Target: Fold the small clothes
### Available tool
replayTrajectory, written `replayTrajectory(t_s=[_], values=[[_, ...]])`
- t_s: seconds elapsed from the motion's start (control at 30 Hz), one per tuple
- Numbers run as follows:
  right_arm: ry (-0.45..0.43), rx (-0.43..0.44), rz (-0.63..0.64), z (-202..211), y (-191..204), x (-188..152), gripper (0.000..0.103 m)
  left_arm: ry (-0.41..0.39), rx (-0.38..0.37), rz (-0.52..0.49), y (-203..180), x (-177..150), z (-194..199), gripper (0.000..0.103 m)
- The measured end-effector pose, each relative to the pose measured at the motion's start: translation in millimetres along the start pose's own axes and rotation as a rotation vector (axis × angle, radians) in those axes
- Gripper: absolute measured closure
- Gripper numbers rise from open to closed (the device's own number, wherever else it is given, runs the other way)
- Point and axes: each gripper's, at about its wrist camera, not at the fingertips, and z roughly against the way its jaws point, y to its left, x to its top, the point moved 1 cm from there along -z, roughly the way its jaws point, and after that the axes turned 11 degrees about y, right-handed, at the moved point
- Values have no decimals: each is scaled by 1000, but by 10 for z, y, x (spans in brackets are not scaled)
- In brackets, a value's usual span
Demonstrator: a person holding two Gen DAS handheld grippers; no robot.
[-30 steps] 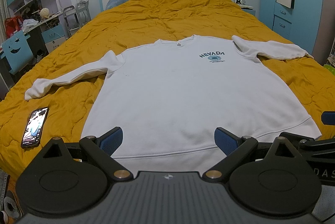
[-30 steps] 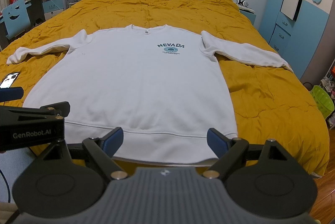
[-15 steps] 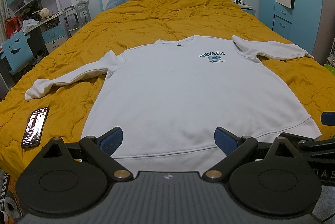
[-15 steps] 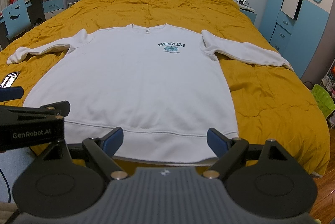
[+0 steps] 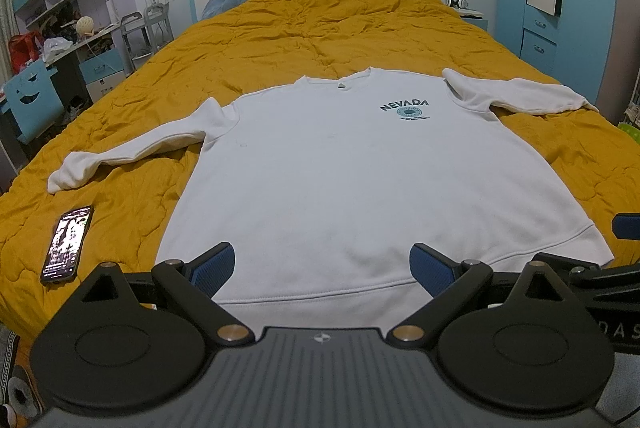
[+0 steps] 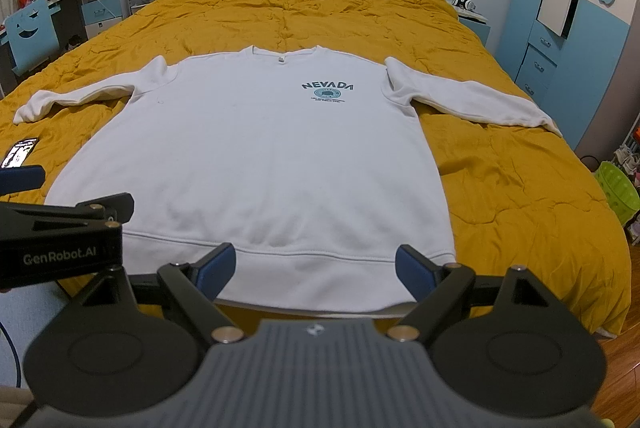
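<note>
Left wrist view: a white sweatshirt [image 5: 360,179] lies flat and face-up across the middle of the frame on a bed [image 5: 320,27] covered by a mustard quilt, with "NEVADA" printed on the chest. Both sleeves are spread outward, one toward the left edge, one toward the upper right. The hem runs along the bottom, just ahead of the left claw [image 5: 322,262], whose blue ribbed pads stand wide apart, holding nothing. In the right wrist view the right claw [image 6: 316,266] is likewise released and empty, poised over the hem near the garment's lower right corner.

The fabric looks like a thick, matte fleece knit: soft, limp, fairly light, likely to sag and drag on the puckered quilt rather than slide. Ribbed bands at hem, cuffs and collar are denser and should give the surest pinch. Sensible holds are probably a cuff [image 5: 66,175] or a shoulder seam, to bring a sleeve inward first. A phone [image 5: 68,244] lies at lower left, apart from the sleeve.
</note>
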Motion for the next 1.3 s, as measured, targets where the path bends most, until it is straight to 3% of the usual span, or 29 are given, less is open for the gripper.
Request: replayTrajectory(t_s=[0.57, 0.73, 0.83, 0.93, 1.13, 1.3], values=[[-1, 5, 2, -16, 47, -8, 20, -4, -15, 6, 79, 78, 2, 0], [-41, 28, -28, -72, -27, 115, 20, -12, -67, 51, 254, 220, -102, 0], [-117, 96, -47, -79, -125, 211, 20, -41, -128, 85, 484, 347, -193, 0], [-202, 158, -83, -125, -289, 369, 20, -90, -127, 96, 718, 472, -263, 0], [-263, 113, -85, -423, -520, 804, 20, -124, -72, 183, 1484, 804, -555, 0], [-252, 102, -82, -690, -610, 1217, 20, -158, -64, 341, 2552, 1042, -935, 0]])
